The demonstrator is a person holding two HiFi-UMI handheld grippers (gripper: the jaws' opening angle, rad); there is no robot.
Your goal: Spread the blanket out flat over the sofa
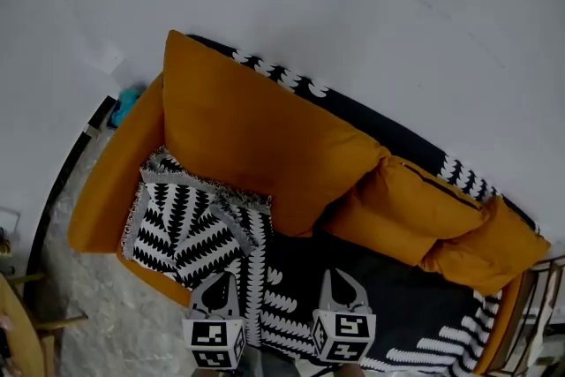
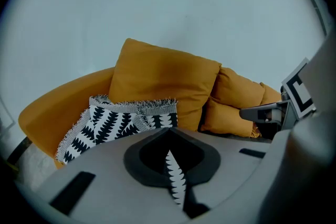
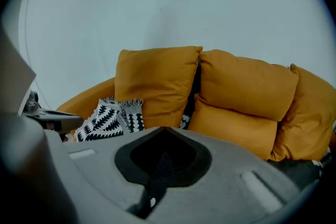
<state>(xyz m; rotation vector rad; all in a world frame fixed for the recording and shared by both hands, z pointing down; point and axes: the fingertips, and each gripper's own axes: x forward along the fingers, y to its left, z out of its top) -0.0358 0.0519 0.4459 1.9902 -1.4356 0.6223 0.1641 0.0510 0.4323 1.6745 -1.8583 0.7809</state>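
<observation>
Left gripper point(image 1: 216, 287) and right gripper point(image 1: 342, 285) each pinch the blanket point(image 1: 177, 234) edge; a thin fold could slip free, leaving the bunched corner by the sofa point(image 1: 104, 190) arm rumpled.

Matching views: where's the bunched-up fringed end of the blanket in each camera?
Head view: the fringed blanket end is at lower left, on the seat beside the sofa arm.
Left gripper view: left of centre.
Right gripper view: smaller, left of centre.
Shared landmark: the large orange back cushion, which stands right behind it in all three views.
</observation>
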